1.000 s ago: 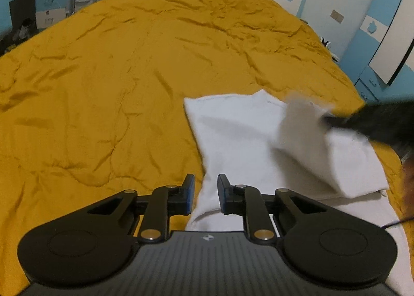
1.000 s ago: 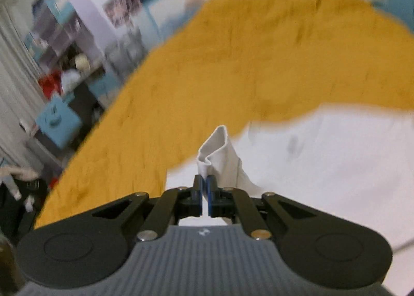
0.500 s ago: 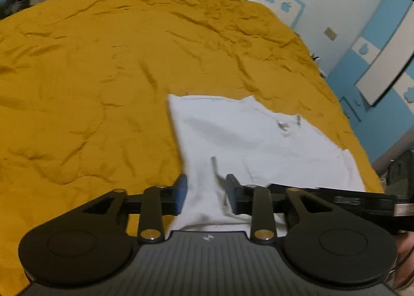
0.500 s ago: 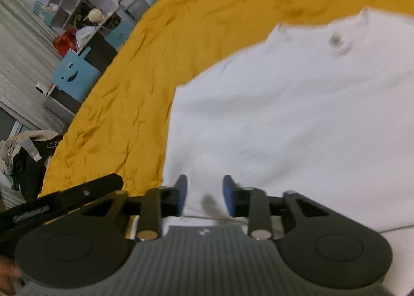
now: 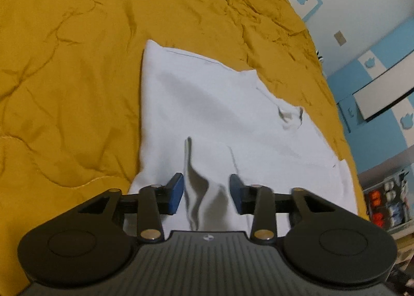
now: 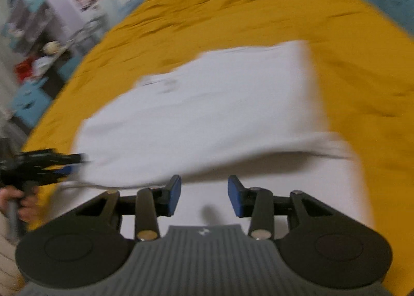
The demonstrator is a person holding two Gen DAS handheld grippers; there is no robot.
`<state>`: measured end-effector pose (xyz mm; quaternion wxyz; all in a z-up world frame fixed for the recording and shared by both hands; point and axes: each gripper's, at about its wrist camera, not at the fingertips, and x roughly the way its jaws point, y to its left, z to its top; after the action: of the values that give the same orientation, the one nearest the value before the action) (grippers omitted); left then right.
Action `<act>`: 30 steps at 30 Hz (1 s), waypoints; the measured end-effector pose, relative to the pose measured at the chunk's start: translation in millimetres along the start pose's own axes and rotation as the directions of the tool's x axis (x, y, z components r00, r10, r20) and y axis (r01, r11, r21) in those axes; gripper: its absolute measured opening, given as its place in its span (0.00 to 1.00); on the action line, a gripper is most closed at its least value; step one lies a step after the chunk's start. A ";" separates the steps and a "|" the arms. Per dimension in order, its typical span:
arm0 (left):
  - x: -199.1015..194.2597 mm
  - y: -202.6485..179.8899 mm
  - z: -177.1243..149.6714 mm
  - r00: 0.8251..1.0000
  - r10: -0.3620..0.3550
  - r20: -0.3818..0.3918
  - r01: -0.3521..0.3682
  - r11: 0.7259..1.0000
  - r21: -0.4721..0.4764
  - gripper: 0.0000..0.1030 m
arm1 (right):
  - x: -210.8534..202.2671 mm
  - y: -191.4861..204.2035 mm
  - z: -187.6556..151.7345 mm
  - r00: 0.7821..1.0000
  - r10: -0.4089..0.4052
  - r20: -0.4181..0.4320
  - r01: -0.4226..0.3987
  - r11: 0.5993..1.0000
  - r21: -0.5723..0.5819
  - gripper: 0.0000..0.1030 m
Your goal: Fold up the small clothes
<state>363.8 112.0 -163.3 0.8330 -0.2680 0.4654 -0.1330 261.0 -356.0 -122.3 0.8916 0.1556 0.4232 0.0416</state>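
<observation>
White cotton, soft and matte: the shirt point(image 5: 227, 114) lies flat on a mustard quilt point(image 5: 67, 83), partly folded into a long slab. In the left wrist view its long axis runs from the near edge up and away toward the far left, ending in a squared corner; the right side steps out in a folded edge with a small puckered knot of cloth. One sharp ridge of fabric stands up near the camera. The quilt is crumpled, with a dull sheen and stitched seams.

The left gripper point(image 5: 206, 193) hangs over that ridge, its blue pads apart and drawing in, the raised fold between them but not pinched. The right gripper point(image 6: 204, 195), blurred, sits over the shirt's near layer, jaws parting, nothing grasped. A hand point(image 6: 18, 200) shows at that view's left edge.
</observation>
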 end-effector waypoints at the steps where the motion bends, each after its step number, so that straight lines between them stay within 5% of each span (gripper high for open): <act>1: -0.2 -3.1 1.0 1.000 0.005 0.004 -0.005 1.000 0.006 0.19 | -5.8 -14.0 -1.3 0.999 -0.043 0.007 0.043 0.999 -0.008 0.36; 4: -6.0 -16.2 8.1 1.000 0.001 0.026 -0.001 1.000 0.031 0.02 | -10.9 -48.1 0.0 0.993 -0.120 0.011 0.121 0.992 -0.028 0.36; 14: -66.1 -145.0 55.0 0.983 -0.097 0.155 0.054 0.965 0.258 0.01 | 42.1 -53.2 28.6 0.985 -0.171 -0.023 0.160 0.955 -0.252 0.46; 15: -78.7 -157.6 59.6 0.977 -0.116 0.180 0.062 0.958 0.281 0.01 | 44.7 -49.3 30.0 0.984 -0.180 -0.013 0.169 0.946 -0.277 0.42; 17: -101.4 -172.4 66.6 0.970 -0.108 0.218 0.034 0.948 0.318 0.01 | 43.2 -49.9 33.8 0.983 -0.184 -0.009 0.173 0.940 -0.294 0.06; 18: -106.5 -173.8 67.7 0.972 -0.074 0.223 -0.003 0.946 0.325 0.01 | 38.9 -52.3 34.4 0.984 -0.176 -0.005 0.168 0.945 -0.281 0.06; 21: -102.1 -148.8 63.6 0.974 0.047 0.221 -0.120 0.937 0.329 0.01 | 28.2 -57.6 33.3 0.992 -0.129 0.015 0.128 0.954 -0.272 0.05; 25: -58.7 -76.4 45.8 0.977 0.185 0.107 -0.203 0.958 0.201 0.01 | 26.5 -57.6 29.7 0.994 -0.107 0.003 0.103 0.955 -0.277 0.05; 30: -7.4 -14.1 24.5 0.970 0.241 0.019 -0.241 0.966 0.095 0.01 | 33.1 -57.7 24.5 0.988 -0.149 -0.036 0.130 0.941 -0.313 0.05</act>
<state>381.0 111.8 -139.6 0.8566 -0.1693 0.4846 -0.0522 297.6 -409.8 -150.4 0.8928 -0.0177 0.4474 0.0488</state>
